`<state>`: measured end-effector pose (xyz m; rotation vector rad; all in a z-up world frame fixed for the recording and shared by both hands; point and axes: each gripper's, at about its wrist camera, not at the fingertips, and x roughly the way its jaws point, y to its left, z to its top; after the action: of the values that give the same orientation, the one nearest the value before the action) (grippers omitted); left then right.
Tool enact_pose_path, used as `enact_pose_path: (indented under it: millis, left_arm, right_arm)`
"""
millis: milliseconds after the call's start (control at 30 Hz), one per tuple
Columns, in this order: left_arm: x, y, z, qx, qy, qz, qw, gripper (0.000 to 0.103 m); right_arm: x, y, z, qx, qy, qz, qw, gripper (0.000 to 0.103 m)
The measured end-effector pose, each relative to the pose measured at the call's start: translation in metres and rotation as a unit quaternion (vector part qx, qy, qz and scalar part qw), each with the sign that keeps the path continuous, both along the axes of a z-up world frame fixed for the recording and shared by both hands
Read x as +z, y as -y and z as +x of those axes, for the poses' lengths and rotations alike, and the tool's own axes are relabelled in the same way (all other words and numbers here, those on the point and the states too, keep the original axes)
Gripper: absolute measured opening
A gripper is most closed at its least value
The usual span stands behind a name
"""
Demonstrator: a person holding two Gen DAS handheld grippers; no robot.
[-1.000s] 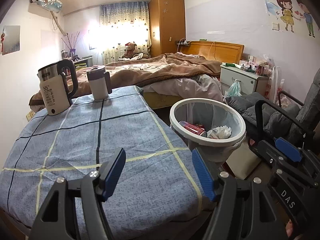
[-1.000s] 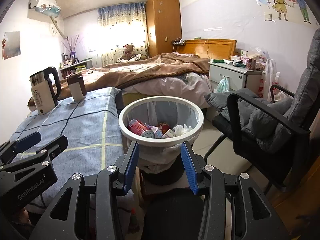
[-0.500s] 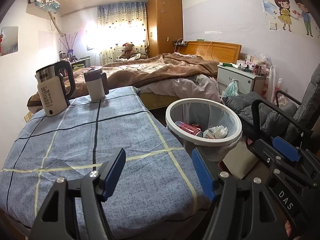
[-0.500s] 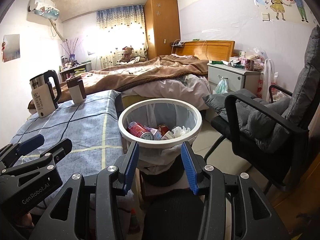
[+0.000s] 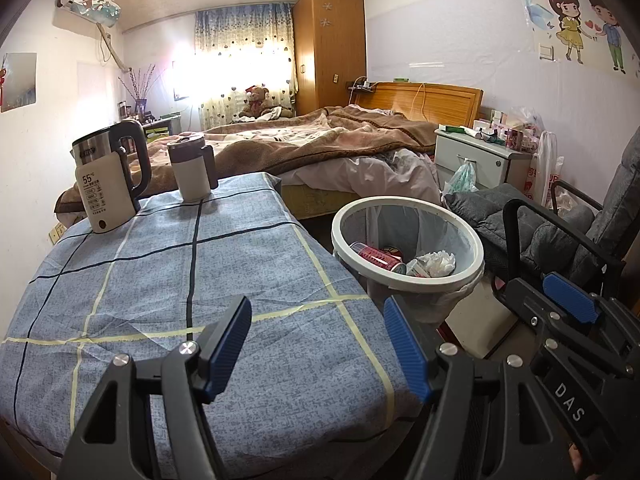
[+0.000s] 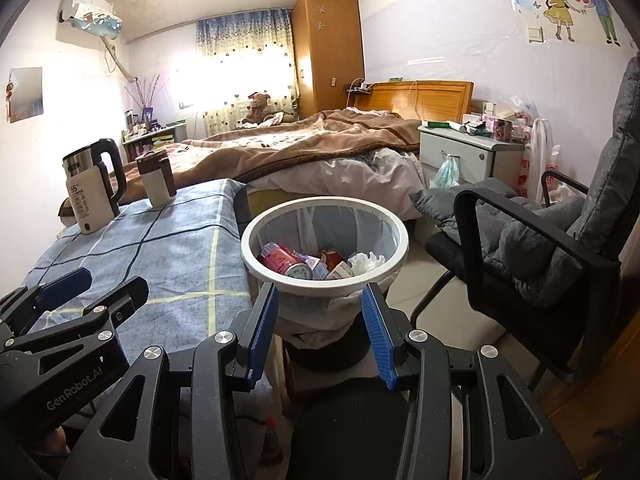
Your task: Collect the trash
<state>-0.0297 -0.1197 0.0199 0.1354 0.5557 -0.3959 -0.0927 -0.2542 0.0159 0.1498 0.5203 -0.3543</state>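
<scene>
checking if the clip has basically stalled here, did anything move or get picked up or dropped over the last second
Nothing visibly changed. Both grippers, left and right, hang open and empty as before; the bin keeps the same cans and crumpled tissue, and the kettle and mug sit untouched on the table.

The left tool point(image 5: 318, 344) and the right tool point(image 6: 320, 330) sit side by side, both angled downward, jaws parted with nothing between their blue pads.

Kettle point(image 5: 108, 176), mug point(image 5: 192, 172) on table point(image 5: 248, 264)
</scene>
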Motion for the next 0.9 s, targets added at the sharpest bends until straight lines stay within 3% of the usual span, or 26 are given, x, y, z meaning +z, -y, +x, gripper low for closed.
enact_pose_path:
  millis: [900]
  left_arm:
    - [0.0001, 0.0003, -0.0001, 0.001, -0.001, 0.0, 1.0, 0.071]
  right_arm:
    - [-0.0022, -0.0033, 0.0017, 0.001, -0.002, 0.002, 1.0, 0.044]
